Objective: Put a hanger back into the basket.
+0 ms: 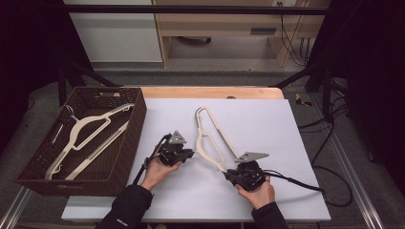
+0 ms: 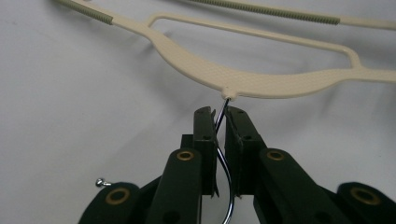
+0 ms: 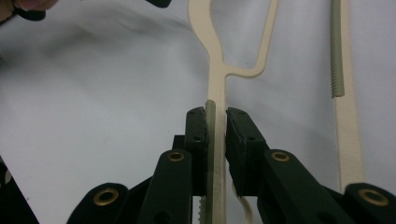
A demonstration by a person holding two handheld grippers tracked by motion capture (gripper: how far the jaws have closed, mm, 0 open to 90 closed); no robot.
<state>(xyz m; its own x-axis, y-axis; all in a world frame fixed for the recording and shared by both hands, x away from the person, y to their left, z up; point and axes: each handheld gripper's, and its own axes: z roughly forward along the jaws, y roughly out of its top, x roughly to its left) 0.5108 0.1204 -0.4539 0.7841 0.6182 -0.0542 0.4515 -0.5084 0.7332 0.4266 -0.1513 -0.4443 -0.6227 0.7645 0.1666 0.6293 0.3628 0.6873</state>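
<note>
Altogether three hangers, one (image 1: 210,138) gripped, two (image 1: 86,140) basketed (image 1: 114,167)

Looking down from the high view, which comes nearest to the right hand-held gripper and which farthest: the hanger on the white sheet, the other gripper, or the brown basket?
1. Cream hanger: its lower end is clamped in the right hand-held gripper.
2. Left hand-held gripper: to the left, on the hanger's metal hook.
3. Brown basket: far left, holding another hanger.

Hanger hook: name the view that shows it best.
The left gripper view: the hook runs from the hanger down between the left gripper, shut on it. In the high view the left gripper covers it. The right gripper view shows the right gripper on the hanger's arm instead.
</note>
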